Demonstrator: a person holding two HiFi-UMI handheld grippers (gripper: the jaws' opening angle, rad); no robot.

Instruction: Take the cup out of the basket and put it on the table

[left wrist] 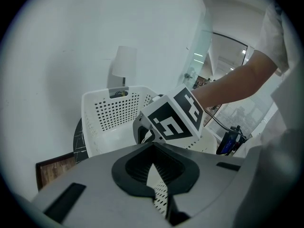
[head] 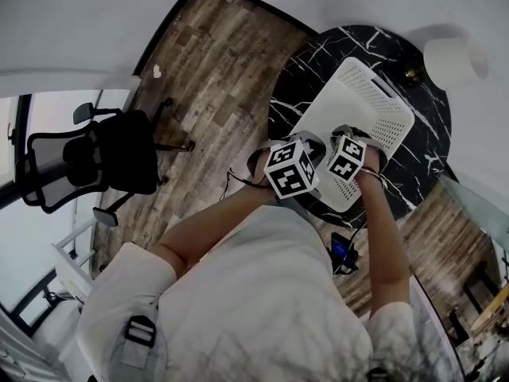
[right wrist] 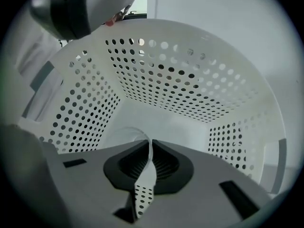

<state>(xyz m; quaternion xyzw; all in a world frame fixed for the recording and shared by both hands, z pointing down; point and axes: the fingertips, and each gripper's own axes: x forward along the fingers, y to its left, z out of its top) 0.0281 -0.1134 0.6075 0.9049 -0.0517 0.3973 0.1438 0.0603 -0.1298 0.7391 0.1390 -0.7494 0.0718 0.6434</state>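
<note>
My right gripper (right wrist: 152, 144) is down inside the white perforated basket (right wrist: 190, 80), its 2 jaws pinched on the thin wall of the clear cup (right wrist: 126, 136). The cup is low in the basket, near where the floor meets the left wall; I can't tell whether it rests on the floor. My left gripper (left wrist: 153, 146) hangs just beside the right one at the basket's near rim, jaws together on nothing. The basket sits mid-table on the round black marble table (head: 413, 165), with 1 lamp (head: 453, 60) at the far right edge.
</note>
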